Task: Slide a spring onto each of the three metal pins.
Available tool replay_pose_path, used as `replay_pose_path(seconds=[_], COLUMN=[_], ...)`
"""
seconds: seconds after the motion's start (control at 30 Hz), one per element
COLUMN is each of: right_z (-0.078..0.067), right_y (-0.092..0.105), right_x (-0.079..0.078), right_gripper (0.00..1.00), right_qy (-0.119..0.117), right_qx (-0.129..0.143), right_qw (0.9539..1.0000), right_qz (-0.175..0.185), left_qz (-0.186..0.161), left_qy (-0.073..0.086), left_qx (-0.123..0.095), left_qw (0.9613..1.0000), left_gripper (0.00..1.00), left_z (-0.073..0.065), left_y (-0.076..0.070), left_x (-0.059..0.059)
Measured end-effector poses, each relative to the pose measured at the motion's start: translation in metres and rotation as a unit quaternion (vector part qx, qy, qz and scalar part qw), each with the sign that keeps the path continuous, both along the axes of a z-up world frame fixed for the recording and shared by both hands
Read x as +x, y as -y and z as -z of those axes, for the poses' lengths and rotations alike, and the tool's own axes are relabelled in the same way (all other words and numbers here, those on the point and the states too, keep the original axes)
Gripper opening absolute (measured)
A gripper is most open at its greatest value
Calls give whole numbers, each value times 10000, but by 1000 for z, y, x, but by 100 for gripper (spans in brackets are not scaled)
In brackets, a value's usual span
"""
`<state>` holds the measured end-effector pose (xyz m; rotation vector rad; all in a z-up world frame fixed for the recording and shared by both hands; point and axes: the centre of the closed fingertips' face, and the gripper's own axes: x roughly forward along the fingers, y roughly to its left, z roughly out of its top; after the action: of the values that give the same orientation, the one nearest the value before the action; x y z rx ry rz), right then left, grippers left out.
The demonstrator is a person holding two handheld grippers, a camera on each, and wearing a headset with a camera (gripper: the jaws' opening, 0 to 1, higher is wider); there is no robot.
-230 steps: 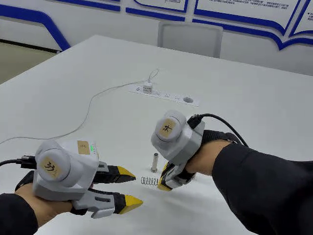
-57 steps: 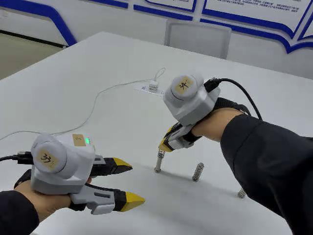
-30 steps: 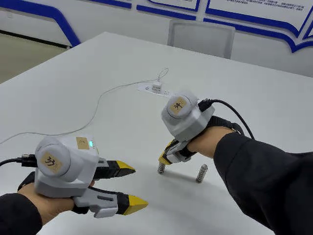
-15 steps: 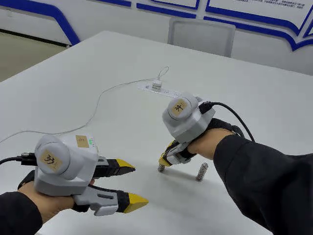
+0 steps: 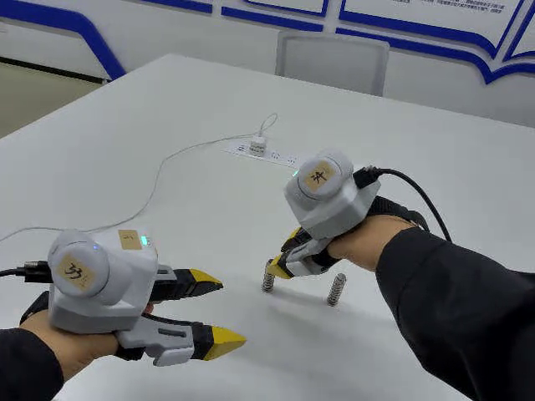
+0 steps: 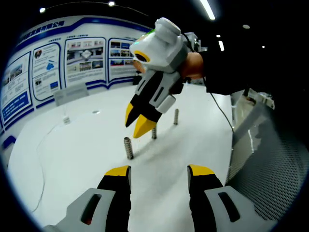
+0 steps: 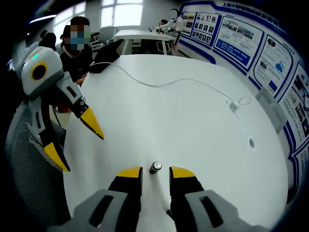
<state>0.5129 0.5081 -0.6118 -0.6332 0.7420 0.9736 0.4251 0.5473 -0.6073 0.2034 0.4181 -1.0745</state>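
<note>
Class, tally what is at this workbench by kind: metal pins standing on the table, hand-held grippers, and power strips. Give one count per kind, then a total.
Metal pins: 3
Grippers: 2, the left gripper and the right gripper
Power strip: 1
Total: 6

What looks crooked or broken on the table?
Nothing really stands out. The pins stand upright on the white table, and nothing is spilled or broken. The right claw sits around the top of one pin, with gaps either side. The left claw hovers open nearby.
</note>
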Motion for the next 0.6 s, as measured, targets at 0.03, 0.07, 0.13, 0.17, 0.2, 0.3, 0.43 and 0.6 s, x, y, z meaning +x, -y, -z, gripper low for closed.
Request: replay_pose_path(seconds=[0.03,0.07,0.13,0.17,0.2,0.3,0.43,0.6], right_z=[-2,-4,-9,-11,-13,-17,-22,-28], right_y=[1,2,3,4,5,10,18,34], right_x=[-1,-1,-3,-4,-5,-8,-11,-16], right_gripper=[23,24,24,25,25,25,26,27], right_qy=[35,54,101,109,131,192,257,310], right_qx=[27,47,128,170,203,266,347,551], right_qw=[10000,10000,9999,9998,9997,9994,9989,9972], right_qz=[7,12,33,48,67,111,183,387], left_qz=[-1,-1,-3,-5,-6,-9,-21,-16], left_qy=[5,9,16,19,22,30,38,34], left_qx=[5,10,9,8,10,6,-7,-5], left_qw=[10000,10000,10000,10000,10000,10000,10000,10000], left_gripper=[48,48,48,48,48,48,48,48], left_z=[0,-1,-1,-1,-2,-3,-4,-4], left_y=[0,0,0,0,0,-1,-1,-1], left_x=[0,0,1,1,1,1,1,1])
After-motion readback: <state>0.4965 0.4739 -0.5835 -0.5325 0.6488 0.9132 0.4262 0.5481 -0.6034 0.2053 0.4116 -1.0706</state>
